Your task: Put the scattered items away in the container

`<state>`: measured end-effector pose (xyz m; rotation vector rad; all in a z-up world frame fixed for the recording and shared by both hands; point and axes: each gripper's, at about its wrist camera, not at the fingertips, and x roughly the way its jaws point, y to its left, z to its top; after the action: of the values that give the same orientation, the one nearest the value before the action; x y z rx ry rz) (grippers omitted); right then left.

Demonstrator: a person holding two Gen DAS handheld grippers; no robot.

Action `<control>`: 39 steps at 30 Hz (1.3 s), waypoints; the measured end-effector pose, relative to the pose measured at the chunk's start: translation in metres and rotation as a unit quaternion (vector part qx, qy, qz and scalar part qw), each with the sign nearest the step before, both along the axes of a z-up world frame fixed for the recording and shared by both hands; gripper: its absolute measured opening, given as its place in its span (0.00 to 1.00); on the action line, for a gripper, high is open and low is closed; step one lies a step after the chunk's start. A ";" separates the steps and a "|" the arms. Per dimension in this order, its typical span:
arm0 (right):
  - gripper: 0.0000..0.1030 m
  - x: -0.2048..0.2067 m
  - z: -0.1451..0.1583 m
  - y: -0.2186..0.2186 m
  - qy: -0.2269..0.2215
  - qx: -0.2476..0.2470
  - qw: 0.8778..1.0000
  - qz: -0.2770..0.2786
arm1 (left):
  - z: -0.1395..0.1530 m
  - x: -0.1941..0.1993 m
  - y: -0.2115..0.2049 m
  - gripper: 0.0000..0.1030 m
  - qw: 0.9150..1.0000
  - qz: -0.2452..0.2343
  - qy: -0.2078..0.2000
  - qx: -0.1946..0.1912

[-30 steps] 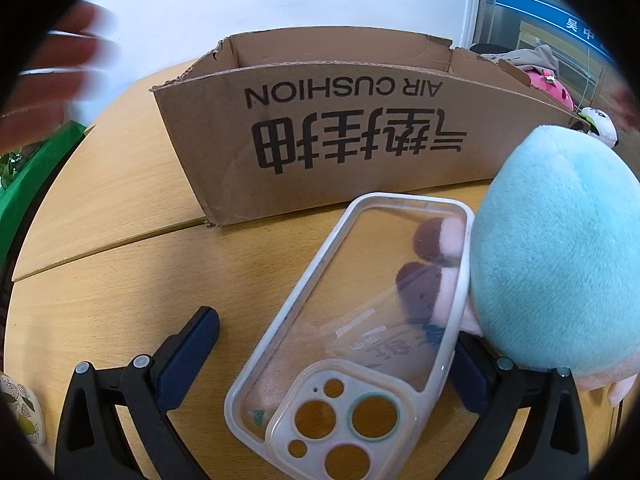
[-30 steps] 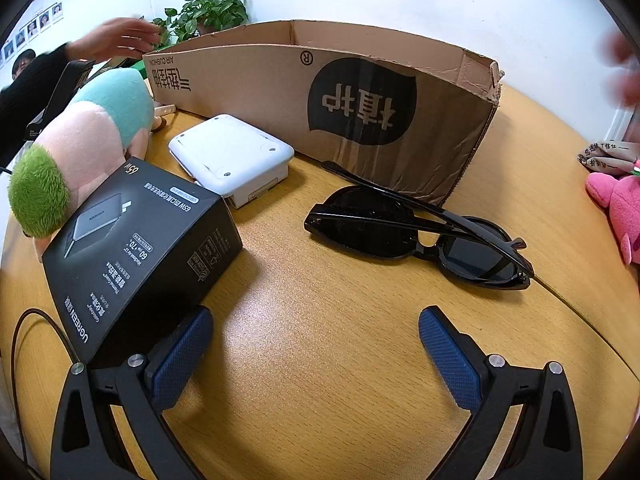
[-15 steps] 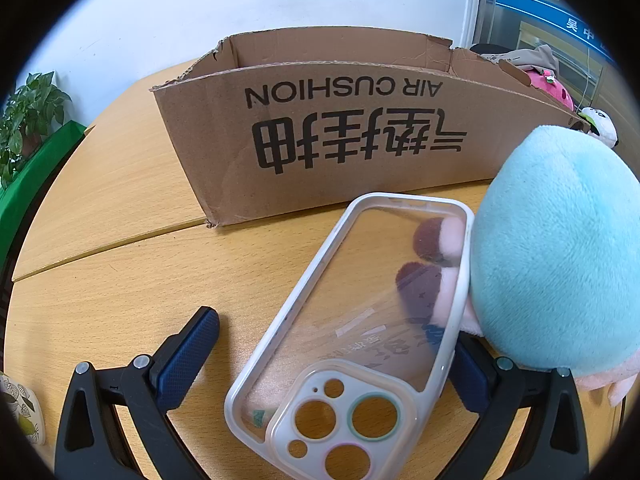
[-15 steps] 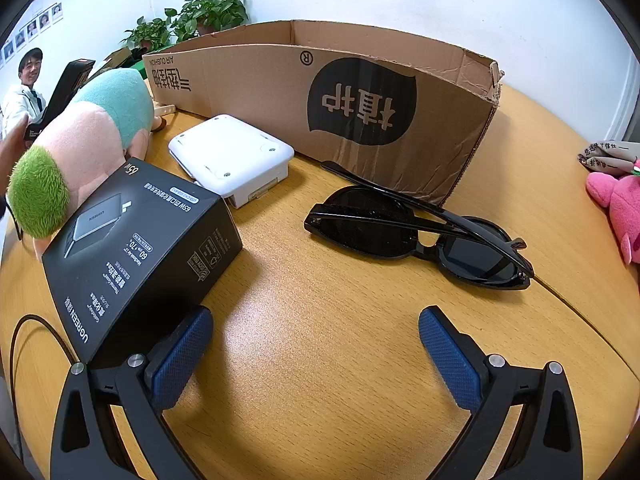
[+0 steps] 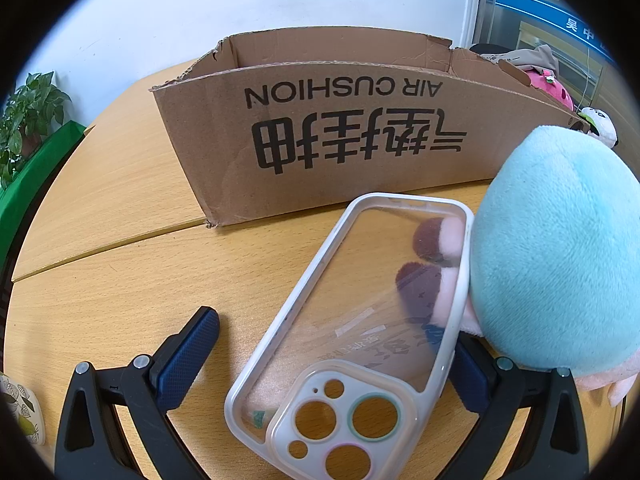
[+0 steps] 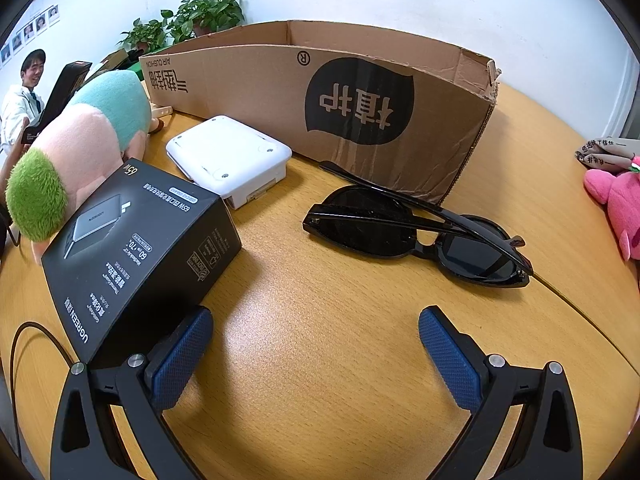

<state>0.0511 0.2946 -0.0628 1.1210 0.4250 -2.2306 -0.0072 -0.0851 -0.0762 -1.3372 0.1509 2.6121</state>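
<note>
Nothing is boxed yet — my left gripper (image 5: 332, 354) gapes around the clear phone case (image 5: 352, 336). My right gripper (image 6: 316, 344) hangs open, empty — next, I close on the case and lift it into the cardboard box (image 5: 328, 128).

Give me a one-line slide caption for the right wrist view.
Open right gripper hovers over wooden table before folded black sunglasses, black charger box, white square device, brown cardboard box.

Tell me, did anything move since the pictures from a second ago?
Only a person's hand went away: a second ago it reached over the far side of the table, and now it is gone. Nothing was grabbed or dropped. The left claw stays open around the clear phone case, the right claw stays open over bare table, and the sunglasses and cardboard box have not budged.
</note>
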 end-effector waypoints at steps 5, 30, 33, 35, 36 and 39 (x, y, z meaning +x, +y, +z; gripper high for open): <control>1.00 0.001 -0.001 0.000 0.000 0.000 1.000 0.000 | 0.000 0.000 0.000 1.00 1.000 0.000 0.000 0.000; 1.00 0.002 -0.001 -0.001 0.000 0.000 1.000 0.000 | 0.000 0.000 -0.001 1.00 1.000 0.000 0.000 0.000; 1.00 0.002 -0.002 0.000 0.000 0.000 1.000 0.000 | 0.000 0.000 -0.001 1.00 1.000 -0.001 0.000 -0.001; 1.00 0.002 -0.002 0.000 0.000 0.000 1.000 0.000 | 0.000 0.001 0.000 1.00 1.000 0.000 0.000 -0.001; 1.00 0.002 -0.002 0.000 0.000 0.000 1.000 0.000 | 0.000 0.001 -0.001 1.00 1.000 0.000 0.000 -0.001; 1.00 0.002 -0.002 0.000 0.000 0.000 1.000 0.000 | 0.000 0.001 -0.001 1.00 1.000 -0.001 0.000 -0.001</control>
<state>0.0534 0.2950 -0.0653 1.1205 0.4249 -2.2309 -0.0062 -0.0860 -0.0761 -1.3363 0.1543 2.6123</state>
